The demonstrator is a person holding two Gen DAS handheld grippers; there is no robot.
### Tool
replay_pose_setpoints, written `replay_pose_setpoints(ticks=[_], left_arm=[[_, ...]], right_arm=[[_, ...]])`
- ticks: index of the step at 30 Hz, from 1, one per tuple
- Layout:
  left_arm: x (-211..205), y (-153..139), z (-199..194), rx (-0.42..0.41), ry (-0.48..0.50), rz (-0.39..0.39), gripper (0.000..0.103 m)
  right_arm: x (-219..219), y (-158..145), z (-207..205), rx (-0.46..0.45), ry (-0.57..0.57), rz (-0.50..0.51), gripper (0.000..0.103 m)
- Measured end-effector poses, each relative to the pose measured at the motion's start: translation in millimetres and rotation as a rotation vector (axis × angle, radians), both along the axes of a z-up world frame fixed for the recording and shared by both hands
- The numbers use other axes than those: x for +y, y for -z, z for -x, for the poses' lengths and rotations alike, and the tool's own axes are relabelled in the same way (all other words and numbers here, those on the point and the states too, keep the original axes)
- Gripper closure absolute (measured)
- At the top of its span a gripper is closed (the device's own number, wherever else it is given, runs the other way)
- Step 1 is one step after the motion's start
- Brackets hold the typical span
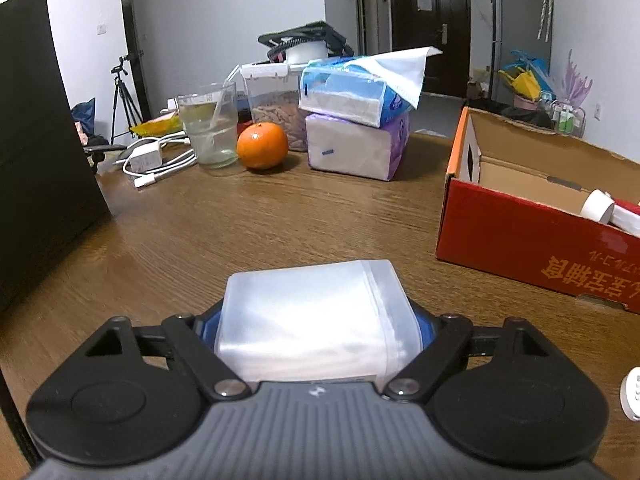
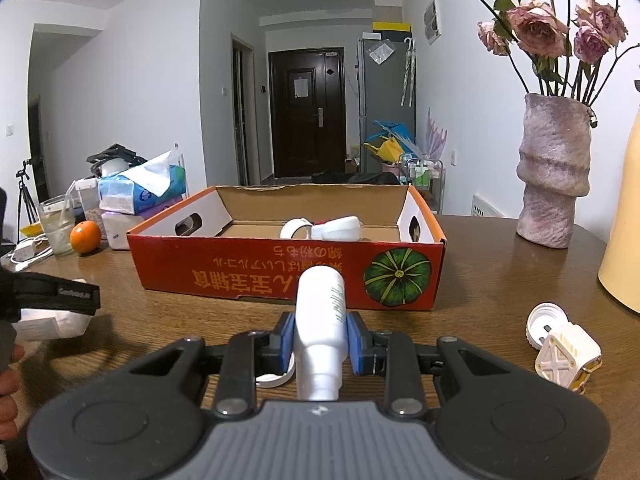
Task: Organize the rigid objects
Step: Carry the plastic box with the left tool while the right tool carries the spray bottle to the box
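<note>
**Both Grippers Loaded at the Wooden Worktop**

Wood-grain worktop (image 1: 280, 220) filled the left wrist view, with white walls and a dark door behind it. The left gripper (image 1: 318, 320) had its jaws set wide around a translucent white container (image 1: 312, 316), and the blue pads (image 1: 424, 330) pressed against its two sides, so the container was gripped just above the worktop. Further back stood a glass (image 1: 210, 128) with a straw, an orange (image 1: 262, 145) just beside it, and two stacked tissue packs (image 1: 356, 128). A white charger (image 1: 146, 156) with its cable lay to the left of the glass. At the right edge sat the red cardboard box (image 1: 520, 240), open at the top, with white items (image 1: 600, 206) lying inside.

From the right wrist view, the same worktop ran toward the red box (image 2: 280, 276), which sat straight ahead with a green pumpkin printed on its near wall. The right gripper (image 2: 320, 340) had its jaws closed tight on a white bottle (image 2: 322, 320), the blue pads clamping its body, its narrow neck pointing back toward the camera. White caps and containers (image 2: 320, 229) lay inside the box. A white plug adapter (image 2: 564, 350) lay on the worktop to the right, near a textured vase (image 2: 554, 176) of dried roses. At the far left, the other gripper (image 2: 52, 292) held the pale container (image 2: 52, 322), with part of a person's hand (image 2: 8, 376) at the frame edge.
</note>
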State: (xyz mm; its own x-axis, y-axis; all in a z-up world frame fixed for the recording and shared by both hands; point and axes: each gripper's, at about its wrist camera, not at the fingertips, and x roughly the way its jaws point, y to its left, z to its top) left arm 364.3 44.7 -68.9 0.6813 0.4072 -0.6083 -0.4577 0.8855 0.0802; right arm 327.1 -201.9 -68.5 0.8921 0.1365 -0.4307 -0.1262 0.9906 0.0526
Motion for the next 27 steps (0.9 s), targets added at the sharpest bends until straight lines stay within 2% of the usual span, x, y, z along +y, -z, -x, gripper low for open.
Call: replay_pose_setpoints(ticks=[12,22,27], left_arm=[[-6.5,-20.4,33.8,-0.08,0.088,-0.01,0.017],[-32.3,-43.4,57.1,-0.153,0.205,-0.02,0.017],[-39.3,-53.3,61.5,-0.196,0.228,-0.018,0.017]], right_arm=[[-2.1,-8.0,17.8,-0.029,0.002,-0.013,0.077],[-3.3,-20.1,31.7,-0.061,-0.001,-0.02,0.077],[-4.3,-26.7,34.7,-0.081,0.004,-0.041,0.077]])
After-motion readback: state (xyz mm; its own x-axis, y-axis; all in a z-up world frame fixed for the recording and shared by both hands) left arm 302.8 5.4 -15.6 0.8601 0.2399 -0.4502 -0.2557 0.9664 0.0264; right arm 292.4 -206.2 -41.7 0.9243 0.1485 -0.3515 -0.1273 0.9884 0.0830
